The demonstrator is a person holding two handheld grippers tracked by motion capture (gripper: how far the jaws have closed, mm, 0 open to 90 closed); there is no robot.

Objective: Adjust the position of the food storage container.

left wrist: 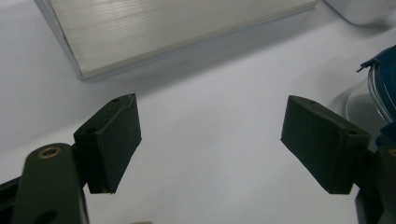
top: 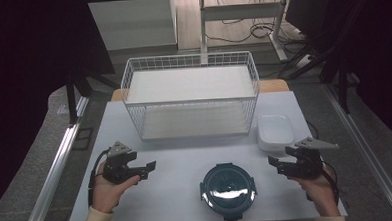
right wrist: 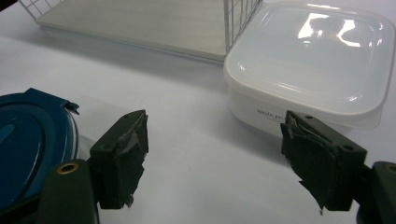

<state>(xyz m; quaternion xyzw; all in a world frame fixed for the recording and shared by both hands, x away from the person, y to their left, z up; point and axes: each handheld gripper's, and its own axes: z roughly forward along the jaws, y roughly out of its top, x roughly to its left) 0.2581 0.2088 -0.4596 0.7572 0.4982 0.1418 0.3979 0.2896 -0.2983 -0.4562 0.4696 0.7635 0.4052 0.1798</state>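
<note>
The round blue box (top: pixel 228 190) sits near, between the left gripper (top: pixel 147 170) and right gripper (top: pixel 275 164), both spread and empty. It looks rigid, smooth (probably slippery); grip a lid clip.

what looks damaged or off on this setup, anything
The right gripper has torn pads: the black facing on both jaws is ragged and peeling at the edges. The round blue container and white lidded box sit upright, nothing spilled.
</note>
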